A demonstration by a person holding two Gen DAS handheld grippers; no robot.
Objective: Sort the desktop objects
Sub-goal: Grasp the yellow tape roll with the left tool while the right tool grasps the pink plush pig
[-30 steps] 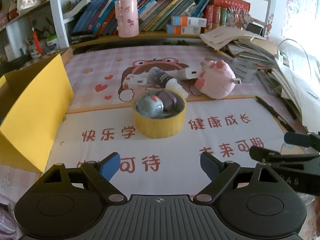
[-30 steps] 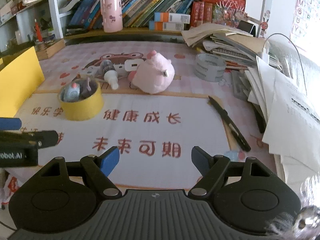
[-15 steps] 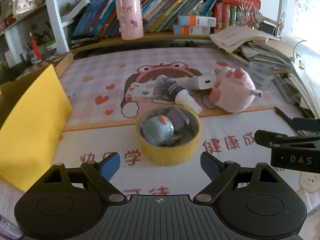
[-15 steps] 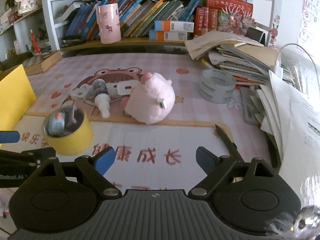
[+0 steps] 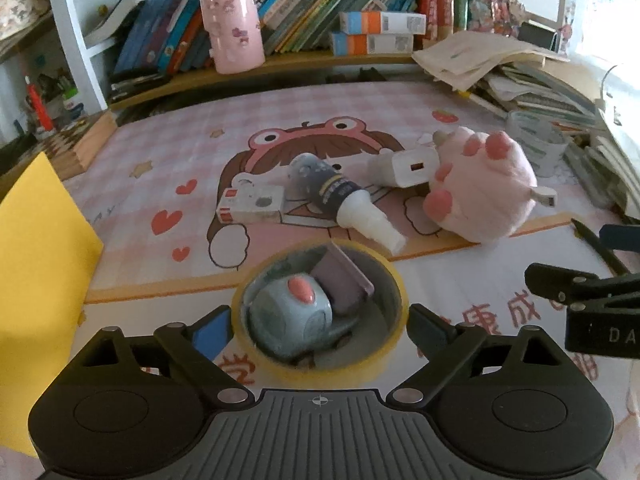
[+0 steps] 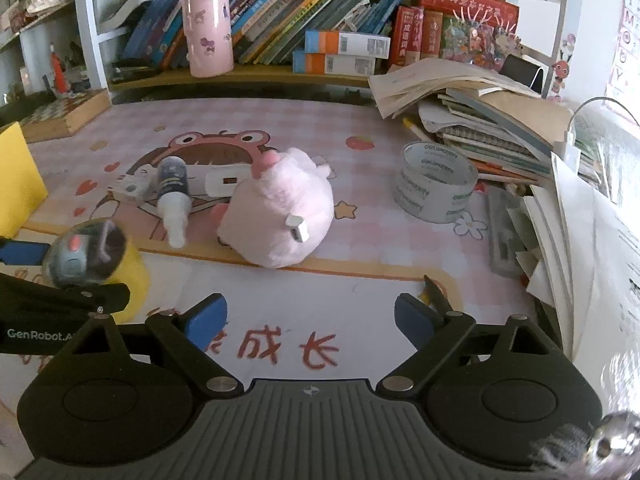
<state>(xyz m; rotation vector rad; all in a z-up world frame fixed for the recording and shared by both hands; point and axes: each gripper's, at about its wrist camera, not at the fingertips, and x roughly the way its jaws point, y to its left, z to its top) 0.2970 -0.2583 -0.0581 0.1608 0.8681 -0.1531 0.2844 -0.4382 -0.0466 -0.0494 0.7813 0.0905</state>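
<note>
A yellow tape roll (image 5: 384,356) lies on the desk mat, holding a grey-blue round gadget (image 5: 290,316) with a pink button and a purple item (image 5: 344,276). My left gripper (image 5: 320,330) straddles the roll, a blue-padded finger close by each side; its jaws are opening and I see no pad pressing on it. My right gripper (image 6: 311,316) hovers over the printed mat with nothing between its fingers, its jaws also opening. Ahead of it sits a pink plush (image 6: 280,208). A black pen (image 6: 438,298) lies by its right finger.
Behind the roll lie a dark bottle (image 5: 340,196), a white charger (image 5: 408,166) and a small white box (image 5: 252,204). A clear tape roll (image 6: 436,188) sits right, by stacked books and papers (image 6: 480,120). A yellow box (image 5: 40,260) stands left; a pink cup (image 5: 234,24) is on the shelf.
Both grippers have moved forward over the mat and their jaws have widened. The yellow tape roll, earlier well ahead of the left fingers, now sits between them.
</note>
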